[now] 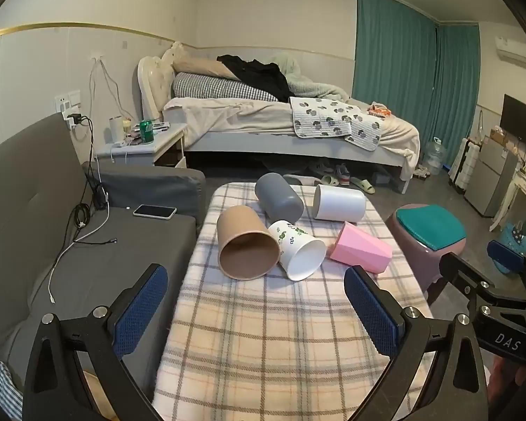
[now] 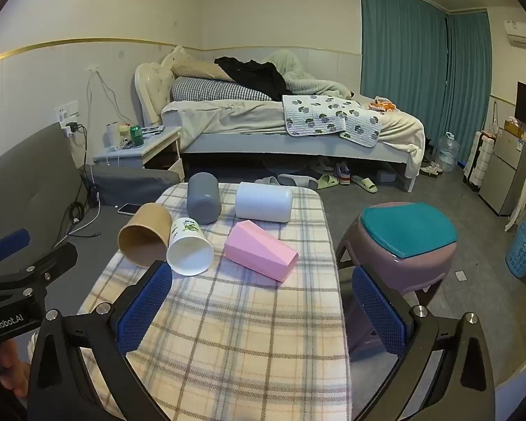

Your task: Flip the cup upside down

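I see five cups lying on their sides near the far end of the plaid-covered counter (image 1: pixel 263 333): a brown cup (image 1: pixel 245 242) and a leaf-printed white cup (image 1: pixel 298 249) touching, both mouths toward me and empty, a grey cup (image 1: pixel 278 198), a plain white cup (image 1: pixel 340 202) and a pink faceted cup (image 1: pixel 361 248). My left gripper (image 1: pixel 256 315) and right gripper (image 2: pixel 259 310) hang over the near edge, jaws released and holding nothing; "DAS" and "GenRobot.AI" read on their frames. A bed (image 1: pixel 263 119) and teal curtains (image 1: pixel 396 59) stand behind

bed (image 1: pixel 280 119), phone (image 1: pixel 154 212), purple stool (image 2: pixel 403 245)
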Action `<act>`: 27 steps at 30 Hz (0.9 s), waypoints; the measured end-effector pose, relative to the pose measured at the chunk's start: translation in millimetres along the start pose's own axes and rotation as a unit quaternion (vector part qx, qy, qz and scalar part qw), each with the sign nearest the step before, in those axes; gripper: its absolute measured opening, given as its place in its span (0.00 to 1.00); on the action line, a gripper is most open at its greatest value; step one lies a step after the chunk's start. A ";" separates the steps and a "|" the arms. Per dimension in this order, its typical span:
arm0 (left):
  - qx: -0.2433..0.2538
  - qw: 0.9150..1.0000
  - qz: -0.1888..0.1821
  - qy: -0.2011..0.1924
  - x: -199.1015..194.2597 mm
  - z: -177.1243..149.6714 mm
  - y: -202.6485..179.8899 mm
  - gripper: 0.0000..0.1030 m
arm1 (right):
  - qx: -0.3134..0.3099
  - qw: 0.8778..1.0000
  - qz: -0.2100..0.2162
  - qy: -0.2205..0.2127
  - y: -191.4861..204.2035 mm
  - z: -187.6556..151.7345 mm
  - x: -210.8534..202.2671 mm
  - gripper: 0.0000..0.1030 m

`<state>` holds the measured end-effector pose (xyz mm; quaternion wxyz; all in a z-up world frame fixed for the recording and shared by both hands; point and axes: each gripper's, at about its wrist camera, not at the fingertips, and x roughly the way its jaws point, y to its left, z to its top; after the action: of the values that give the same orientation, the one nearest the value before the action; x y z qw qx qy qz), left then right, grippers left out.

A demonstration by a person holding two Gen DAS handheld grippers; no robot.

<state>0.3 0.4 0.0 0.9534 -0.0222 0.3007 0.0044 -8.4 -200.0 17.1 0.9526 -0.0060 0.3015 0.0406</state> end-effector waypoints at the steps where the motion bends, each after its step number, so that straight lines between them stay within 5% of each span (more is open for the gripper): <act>1: 0.000 1.000 -0.001 -0.001 0.0 -0.2 0.0 1.00 | 0.000 1.000 -0.001 0.001 0.0 0.0 0.1 1.00; 27: 0.001 1.000 0.001 -0.008 -0.5 -0.4 -3.9 1.00 | -0.006 1.000 0.000 -0.003 5.8 1.7 -6.4 1.00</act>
<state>-0.2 -3.6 0.1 0.9559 -0.0209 0.2929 0.0056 -13.1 -194.7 22.1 0.9535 -0.0114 0.2983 0.0425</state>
